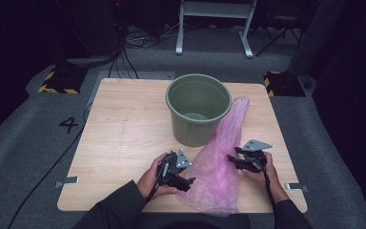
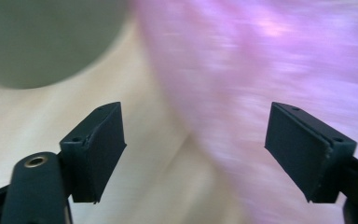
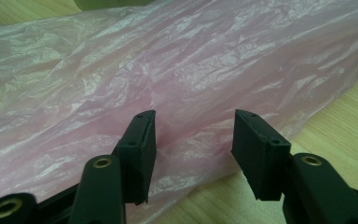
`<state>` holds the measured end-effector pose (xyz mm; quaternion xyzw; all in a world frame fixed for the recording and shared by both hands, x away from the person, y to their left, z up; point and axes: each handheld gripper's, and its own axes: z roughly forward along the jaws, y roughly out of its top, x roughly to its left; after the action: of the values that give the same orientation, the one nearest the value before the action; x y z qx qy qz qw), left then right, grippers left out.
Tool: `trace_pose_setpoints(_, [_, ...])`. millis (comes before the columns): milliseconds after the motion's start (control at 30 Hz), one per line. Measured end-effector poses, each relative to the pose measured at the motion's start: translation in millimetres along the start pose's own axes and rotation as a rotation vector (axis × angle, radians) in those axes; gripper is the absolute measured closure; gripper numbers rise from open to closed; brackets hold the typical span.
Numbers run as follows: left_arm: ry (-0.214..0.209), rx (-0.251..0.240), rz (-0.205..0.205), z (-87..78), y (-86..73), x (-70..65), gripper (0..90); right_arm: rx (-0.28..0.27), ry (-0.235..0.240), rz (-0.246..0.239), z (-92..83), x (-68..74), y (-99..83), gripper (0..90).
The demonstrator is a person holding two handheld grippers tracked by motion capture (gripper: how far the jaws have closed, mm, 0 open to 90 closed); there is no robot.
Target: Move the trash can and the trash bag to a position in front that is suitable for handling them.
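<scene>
claws (image 1: pixel 189 182) apart; bag (image 1: pixel 221 157) lengthwise (toward bucket (image 1: pixel 198 109))

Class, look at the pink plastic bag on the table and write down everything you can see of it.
The pink bag is thin, see-through, crinkled plastic film, empty and lying flat on the wooden table. It runs slantwise from the near table edge, where it is broadest, up to a narrow end that leans against the side of the green bucket. The left tongs are at its left edge and the right tongs at its right edge, both with jaws apart and nothing clamped.
</scene>
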<state>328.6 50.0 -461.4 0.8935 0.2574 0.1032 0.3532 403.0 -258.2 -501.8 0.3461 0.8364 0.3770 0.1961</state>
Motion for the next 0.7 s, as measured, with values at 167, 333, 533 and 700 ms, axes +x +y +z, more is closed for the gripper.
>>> trace_pose_setpoints(167, [-0.045,0.019,0.024,7.2,-2.3,-15.3,19.4,0.0,0.0,0.005,0.2,0.1,0.1,49.0])
trace_pose_setpoints(333, [0.01,0.096,0.117,30.4,-6.1,-16.1,20.4,0.003,0.004,0.006,0.5,-1.1,0.2,43.9])
trace_pose_setpoints(533, [-0.021,0.073,0.066,35.7,-5.9,-1.3,18.3,0.011,-0.004,0.015,0.7,-1.7,0.1,29.6])
trace_pose_setpoints(700, [0.006,0.045,0.028,31.0,-16.0,23.4,15.3,-0.002,-0.001,0.019,-2.2,-4.5,-1.5,24.9])
